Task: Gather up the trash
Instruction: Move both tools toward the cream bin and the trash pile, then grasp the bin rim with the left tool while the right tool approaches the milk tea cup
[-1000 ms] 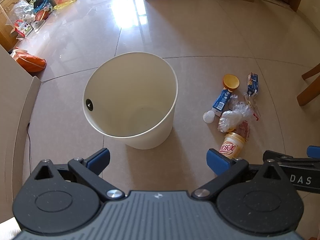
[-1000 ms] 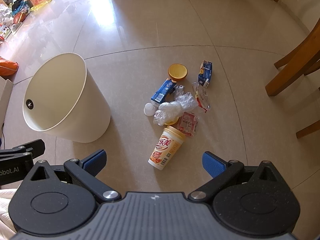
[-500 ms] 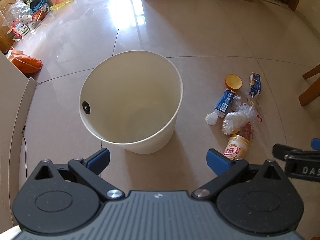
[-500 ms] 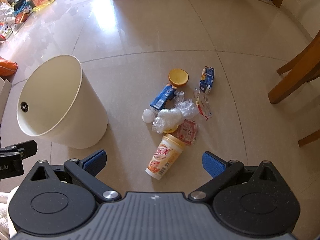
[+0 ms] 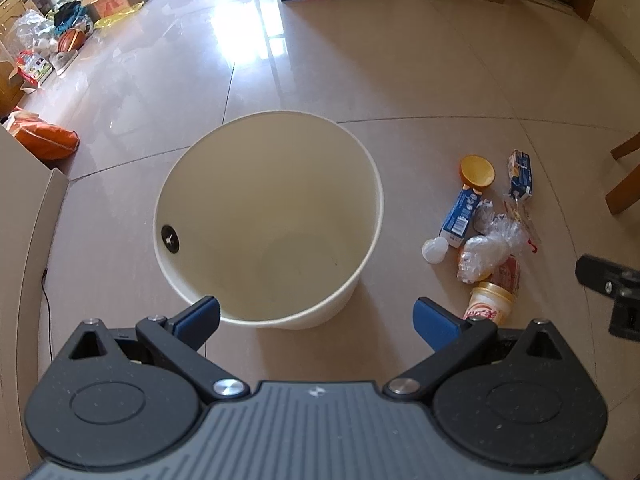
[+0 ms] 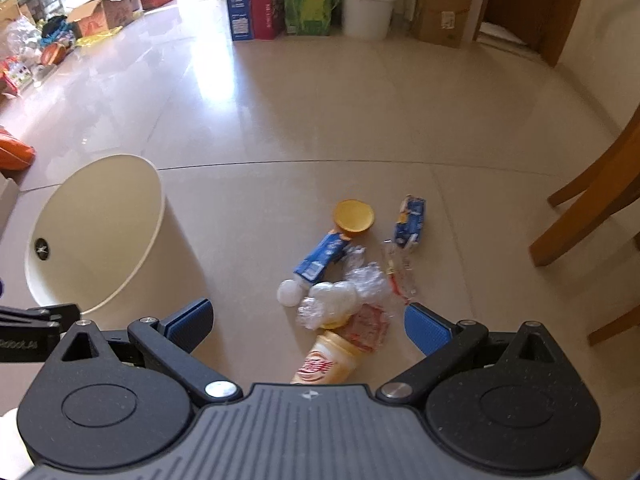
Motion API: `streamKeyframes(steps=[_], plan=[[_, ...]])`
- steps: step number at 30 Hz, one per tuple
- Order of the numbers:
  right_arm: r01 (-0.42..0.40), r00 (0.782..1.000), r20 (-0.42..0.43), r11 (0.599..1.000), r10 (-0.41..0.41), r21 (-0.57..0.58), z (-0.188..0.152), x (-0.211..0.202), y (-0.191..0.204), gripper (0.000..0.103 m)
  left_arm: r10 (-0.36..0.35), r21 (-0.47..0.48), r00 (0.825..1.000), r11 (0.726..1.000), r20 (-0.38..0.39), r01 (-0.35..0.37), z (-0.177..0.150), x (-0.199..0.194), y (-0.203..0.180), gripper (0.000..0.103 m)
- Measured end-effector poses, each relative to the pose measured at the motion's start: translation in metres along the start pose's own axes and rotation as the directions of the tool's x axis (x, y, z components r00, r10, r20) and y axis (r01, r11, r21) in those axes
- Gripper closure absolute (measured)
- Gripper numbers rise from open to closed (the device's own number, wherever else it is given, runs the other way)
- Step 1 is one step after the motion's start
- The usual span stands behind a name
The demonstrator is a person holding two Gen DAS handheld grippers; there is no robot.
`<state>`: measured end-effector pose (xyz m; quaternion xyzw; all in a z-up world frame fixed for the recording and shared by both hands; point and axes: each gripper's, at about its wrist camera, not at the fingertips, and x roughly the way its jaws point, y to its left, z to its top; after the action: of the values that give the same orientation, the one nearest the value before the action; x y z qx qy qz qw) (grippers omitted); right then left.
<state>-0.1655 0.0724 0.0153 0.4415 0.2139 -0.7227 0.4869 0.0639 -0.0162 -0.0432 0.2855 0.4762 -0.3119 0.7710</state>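
Observation:
A cream waste bin stands upright and empty on the tiled floor. My left gripper hovers open just over its near rim. Right of the bin lies a heap of trash: a yellow paper cup on its side, crumpled clear plastic, a red wrapper, a white ball, a blue carton, an orange bowl and a second blue carton. My right gripper is open, low over the cup, which lies between its fingers at the near edge of the heap.
Wooden chair legs stand to the right of the trash. Boxes and a white pail line the far wall. An orange bag and clutter sit far left. A beige panel rises beside the bin on the left.
Both grippers moved forward and lower. The bin now sits centred under the left gripper. The right gripper closed in on the trash heap, so the cup lies between its fingers.

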Motion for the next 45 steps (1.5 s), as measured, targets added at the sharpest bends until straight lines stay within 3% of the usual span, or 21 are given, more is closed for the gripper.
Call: streamKeyframes(steps=[6,9,18,30,33,35,37,41,45], plan=[[0.005,0.998,-0.066,0.996,0.001,0.088,-0.006,0.024,-0.003,0.0,-0.005,-0.029,1.0,1.0,0.02,0.005,0.012,0.01,0.017,0.001],[-0.054,0.992,-0.102,0.984,0.071,0.167,-0.011,0.039,-0.011,0.0,-0.005,-0.036,1.0,0.999,0.023,0.006,0.017,0.017,0.03,0.001],[-0.12,0.982,-0.109,0.957,0.153,0.264,-0.017,0.061,-0.009,0.0,0.039,-0.071,0.999,0.997,0.032,-0.036,0.039,0.047,0.073,0.001],[-0.021,0.987,-0.136,0.91,0.085,0.415,-0.031,0.102,-0.019,0.0,0.087,-0.228,0.996,0.97,-0.017,-0.088,0.042,0.093,0.14,0.002],[-0.015,0.989,-0.129,0.903,0.077,0.428,-0.037,0.107,-0.02,0.0,0.086,-0.275,0.996,0.957,-0.033,-0.092,0.041,0.106,0.152,0.009],[-0.014,0.988,-0.13,0.898,0.08,0.441,-0.041,0.112,-0.02,0.0,0.099,-0.283,0.993,0.953,-0.06,-0.112,0.04,0.115,0.157,0.024],[-0.011,0.989,-0.124,0.888,0.076,0.46,-0.044,0.116,-0.019,0.0,0.09,-0.297,0.992,0.948,-0.087,-0.112,0.039,0.124,0.162,0.03],[-0.009,0.989,-0.124,0.884,0.076,0.468,-0.05,0.125,-0.014,0.0,0.095,-0.329,0.991,0.936,-0.094,-0.121,0.036,0.131,0.169,0.037],[-0.014,0.986,-0.139,0.883,0.09,0.469,-0.055,0.136,-0.009,0.0,0.093,-0.303,0.993,0.946,-0.076,-0.112,0.034,0.134,0.163,0.045]])
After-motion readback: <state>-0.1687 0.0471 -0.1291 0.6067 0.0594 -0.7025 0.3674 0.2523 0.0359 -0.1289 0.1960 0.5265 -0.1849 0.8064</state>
